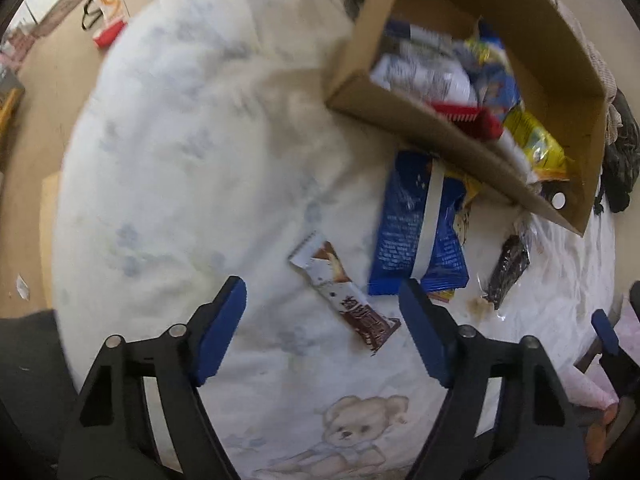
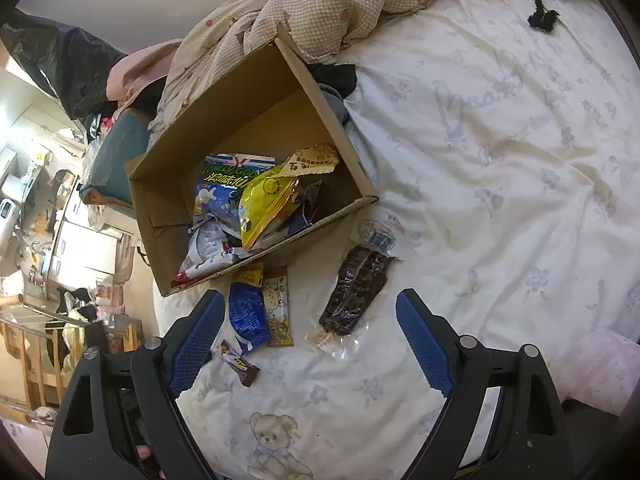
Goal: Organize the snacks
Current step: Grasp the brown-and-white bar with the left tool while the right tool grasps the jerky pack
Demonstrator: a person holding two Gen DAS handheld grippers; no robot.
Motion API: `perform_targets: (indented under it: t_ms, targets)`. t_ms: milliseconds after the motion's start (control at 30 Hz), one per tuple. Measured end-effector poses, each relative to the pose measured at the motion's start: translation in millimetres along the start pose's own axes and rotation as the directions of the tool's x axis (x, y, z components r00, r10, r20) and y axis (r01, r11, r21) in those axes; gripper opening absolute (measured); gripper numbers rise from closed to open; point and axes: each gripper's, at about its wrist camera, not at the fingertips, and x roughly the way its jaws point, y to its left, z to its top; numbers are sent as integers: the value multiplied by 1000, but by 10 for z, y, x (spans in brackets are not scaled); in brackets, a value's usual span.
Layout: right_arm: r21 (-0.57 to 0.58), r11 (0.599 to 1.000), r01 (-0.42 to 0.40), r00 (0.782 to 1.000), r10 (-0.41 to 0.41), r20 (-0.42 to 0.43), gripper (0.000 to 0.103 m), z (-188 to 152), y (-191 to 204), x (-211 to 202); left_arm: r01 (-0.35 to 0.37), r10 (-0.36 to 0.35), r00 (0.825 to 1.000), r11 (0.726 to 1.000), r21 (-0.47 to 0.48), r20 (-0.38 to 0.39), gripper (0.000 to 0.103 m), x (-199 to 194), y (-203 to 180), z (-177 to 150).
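Left wrist: left gripper point(image 1: 322, 300) spread, nothing gripped, above a chocolate bar point(image 1: 346, 294) on the sheet point(image 1: 180, 140). Right gripper point(image 2: 310, 314) also released, near a dark bar point(image 2: 356, 290). Beyond, blurred, a box point(image 2: 256, 136) of snacks.

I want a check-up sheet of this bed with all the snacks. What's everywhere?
Surface: white bedsheet with flower and teddy-bear prints.
Job's things: cardboard box partly filled with snack packets; outside it lie a blue packet, a brown-and-white chocolate bar and a dark cake in clear wrap.
Clutter: checked quilt bunched behind the box.
Grippers: left gripper open above the chocolate bar; right gripper open, empty.
Cables: nothing seen.
Surroundings: cluttered shelves beside the bed.
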Motion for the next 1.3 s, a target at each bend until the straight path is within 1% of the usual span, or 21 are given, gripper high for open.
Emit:
perform_targets:
  t_ms: [133,200,233,267,300,333,400,500,567,667,700,733,800,867,967,1067,1100,1167,1233,1267,1300]
  targets:
    - [21,1000,1,1000,-1,7,90,1,-78,-42,-21,21,999,1000,6,-25,64,164,-69,12]
    - [33,999,7,1000,-7,5,90,13,-115,-37,-48,49,997,998,30,-53,63,252,-116,18]
    - [42,999,13,1000,-13,8,90,21,-137,-41,-65,68,995,996,53,-72,54,307,-131,16]
    - [52,998,21,1000,-22,17,90,28,-157,-54,-89,96,991,993,78,-88,49,345,-140,6]
    - [55,998,26,999,-28,22,90,33,-170,-59,-97,104,991,992,86,-87,43,340,-140,-8]
    - [59,998,36,999,-38,24,90,40,-181,-60,-95,103,991,991,92,-88,35,329,-139,-22]
    - [69,996,53,998,-55,17,90,40,-205,-31,-76,90,990,989,124,-112,23,314,-160,-75]
    - [85,994,73,997,-73,-14,90,33,-238,57,-51,70,987,990,131,-147,13,301,-142,-154]
    - [98,991,89,995,-85,-47,90,29,-251,165,-47,69,985,989,139,-157,13,259,-130,-192]
    - [114,988,101,989,-88,-120,90,33,-236,401,-48,67,989,989,142,-130,13,97,-108,-202]
    - [117,987,111,985,-94,-144,90,29,-225,479,-43,60,990,990,137,-124,13,60,-117,-193]
    - [110,984,137,976,-116,-182,90,29,-197,603,-34,50,992,991,130,-120,13,23,-122,-200]
    - [102,978,180,965,-155,-213,90,32,-164,749,-22,35,995,991,136,-90,13,-102,-146,-212]
    - [112,966,234,956,-207,-210,90,38,-138,884,-29,36,999,987,157,-40,13,-222,-178,-243]
    - [130,940,316,937,-287,-200,91,45,-132,1106,-42,38,999,984,174,25,13,-365,-199,-184]
    - [81,925,372,915,-351,-198,92,22,-93,1351,-35,29,999,986,161,37,13,-398,-160,-65]
    - [56,916,398,904,-381,-193,97,6,-73,1417,-32,26,999,987,159,36,13,-389,-172,-62]
    - [8,904,428,891,-421,-169,103,-31,9,1512,-24,19,999,987,159,37,13,-391,-186,-58]
    - [-69,871,487,857,-492,-157,103,-89,118,1612,-20,15,999,987,161,33,13,-384,-173,-44]
    - [-100,859,503,846,-512,-148,103,-116,150,1640,-21,16,999,987,160,32,13,-359,-180,-56]
    - [-119,852,510,842,-522,-132,103,-140,168,1649,-19,14,999,987,157,32,13,-369,-171,-37]
